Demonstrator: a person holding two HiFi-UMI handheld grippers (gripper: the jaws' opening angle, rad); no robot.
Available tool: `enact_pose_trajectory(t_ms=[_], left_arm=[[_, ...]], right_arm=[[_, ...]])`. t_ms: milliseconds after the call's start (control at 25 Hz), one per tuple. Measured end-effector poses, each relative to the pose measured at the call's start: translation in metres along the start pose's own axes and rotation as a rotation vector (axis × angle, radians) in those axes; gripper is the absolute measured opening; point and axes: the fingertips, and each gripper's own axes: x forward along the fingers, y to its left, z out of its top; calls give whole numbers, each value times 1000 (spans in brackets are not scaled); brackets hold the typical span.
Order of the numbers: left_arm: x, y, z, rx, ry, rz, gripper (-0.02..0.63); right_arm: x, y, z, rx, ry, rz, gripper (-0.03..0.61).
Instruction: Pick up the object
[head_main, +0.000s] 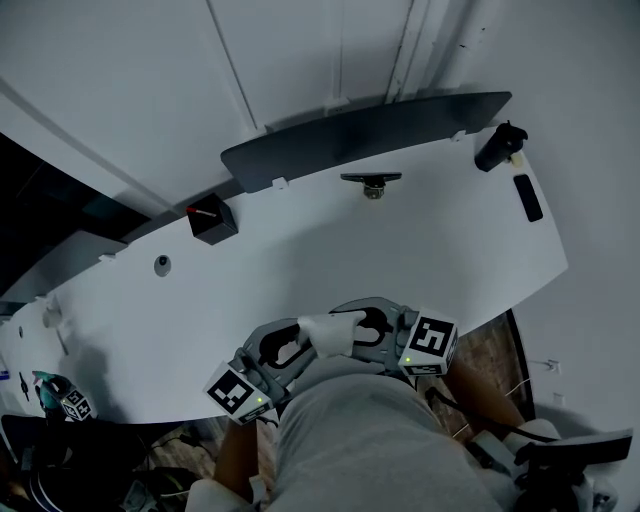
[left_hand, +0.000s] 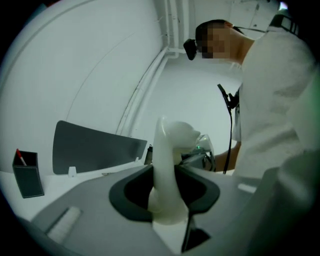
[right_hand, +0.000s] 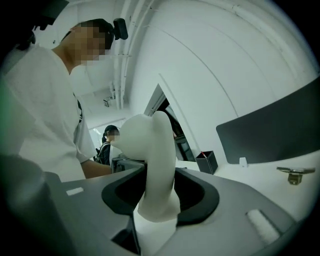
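I'm clamping my left gripper (left_hand: 164, 200) jaws on the smooth white curved piece (left_hand: 167, 145); right gripper (right_hand: 159, 200) jaws, at its 3 o'clock, are sitting half-open around it.

Bench (head_main: 420, 250), six o'clock edge.
White object (head_main: 326, 334) sits between left gripper (head_main: 296, 348) and right gripper (head_main: 366, 328), close together.

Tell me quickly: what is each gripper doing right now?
Left gripper: closed on the white object.
Right gripper: open, with the white object standing between its jaws, apparently not clamped.
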Motion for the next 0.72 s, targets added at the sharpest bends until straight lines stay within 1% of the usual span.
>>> enact_pose_trajectory(t_ms=[160, 280, 400, 480, 720], left_arm=[[-2, -2, -1, 48, 3, 20, 132], [0, -9, -4, 73, 35, 7, 129], [1, -15, -7, 100, 68, -12, 129], [1, -16, -4, 120, 72, -14, 130], [1, -19, 1, 141, 56, -8, 129]], right_arm=[[-1, 2, 0, -55, -6, -22, 171], [-4, 3, -6, -106, 21, -32, 143], [-6, 7, -8, -173, 22, -1, 143], [-7, 9, -6, -184, 11, 3, 141], [-9, 12, -1, -225, 6, -7, 141]])
